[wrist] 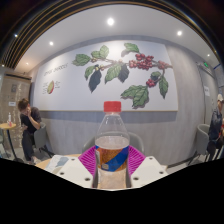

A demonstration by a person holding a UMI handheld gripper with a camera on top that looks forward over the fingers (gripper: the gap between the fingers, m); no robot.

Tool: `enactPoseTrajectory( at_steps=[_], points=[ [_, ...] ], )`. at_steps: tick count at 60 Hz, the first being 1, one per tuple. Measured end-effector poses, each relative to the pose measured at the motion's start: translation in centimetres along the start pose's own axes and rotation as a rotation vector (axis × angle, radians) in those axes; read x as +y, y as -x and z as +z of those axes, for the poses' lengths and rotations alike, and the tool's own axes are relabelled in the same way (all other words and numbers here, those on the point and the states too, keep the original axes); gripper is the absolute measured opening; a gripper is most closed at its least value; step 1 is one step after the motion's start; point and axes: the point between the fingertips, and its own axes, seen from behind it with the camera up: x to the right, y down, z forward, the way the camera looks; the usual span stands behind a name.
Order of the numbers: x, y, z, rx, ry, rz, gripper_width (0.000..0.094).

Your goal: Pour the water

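Clenched on both sides by the claw (112,163), a clear water bottle (112,145) with red cap (112,106) is held between the magenta pads (90,160), its long axis upright, so tilting is judged to be needed.

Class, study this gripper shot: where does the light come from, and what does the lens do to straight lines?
Gripper view: recessed ceiling lights light the room evenly; the wide lens bows the ceiling and the leaf mural; the bottle between the jaws looks sharp.
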Motion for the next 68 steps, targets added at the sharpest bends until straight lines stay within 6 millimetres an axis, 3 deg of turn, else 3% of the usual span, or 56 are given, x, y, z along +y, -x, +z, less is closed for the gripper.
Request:
enactPoseTrajectory(
  at_steps=[3, 4, 5, 6, 7, 8, 10, 11, 12, 13, 15, 17, 18, 22, 30, 33, 34, 40, 48, 49, 51, 60, 61, 68],
  points=[
    [0.3, -0.1, -0.5, -0.011, 0.007, 0.018, 0.0371],
    [1.9, 1.4, 0.0, -0.006, -0.001, 0.024, 0.0370],
    [2.1, 1.4, -0.1, -0.011, 0.005, 0.027, 0.0370],
    [3.8, 2.9, 1.7, -0.013, -0.001, 0.036, 0.0370],
    [2.9, 1.2, 0.4, -0.030, 0.019, 0.036, 0.0371],
    [3.0, 1.2, 0.2, -0.041, 0.029, 0.040, 0.0371],
    [3.2, 1.3, -0.6, -0.061, 0.053, 0.041, 0.0374],
    [4.0, 2.9, 0.2, -0.061, 0.021, 0.042, 0.0373],
    [2.6, 0.9, -0.9, -0.068, 0.026, 0.027, 0.0372],
    [2.5, 0.7, -1.1, -0.065, 0.026, 0.017, 0.0374],
    [2.2, 0.6, -1.3, -0.070, 0.018, 0.016, 0.0374],
    [4.1, 2.7, 1.0, -0.058, -0.007, 0.017, 0.0373],
    [3.0, 1.8, -0.3, -0.062, 0.005, 0.014, 0.0373],
    [2.7, 1.6, -0.7, -0.063, 0.012, 0.012, 0.0383],
    [3.0, 1.5, -0.5, -0.061, 0.054, 0.001, 0.0574],
    [4.1, 1.4, -0.2, -0.057, 0.079, -0.019, 0.0790],
    [3.3, 1.1, -1.0, -0.059, 0.095, -0.020, 0.0863],
    [3.0, 0.7, -2.6, -0.070, 0.111, 0.000, 0.0845],
    [3.6, 0.0, -7.9, -0.104, 0.138, 0.006, 0.0846],
    [3.5, 0.4, -7.4, -0.105, 0.137, 0.008, 0.0847],
    [4.0, -0.1, -10.0, -0.115, 0.144, 0.011, 0.0847],
    [5.2, -1.2, -18.3, -0.141, 0.160, 0.032, 0.0845],
    [5.4, -1.4, -18.1, -0.139, 0.159, 0.036, 0.0846],
    [6.0, -3.4, -23.0, -0.124, 0.154, 0.075, 0.0847]
  ],
)
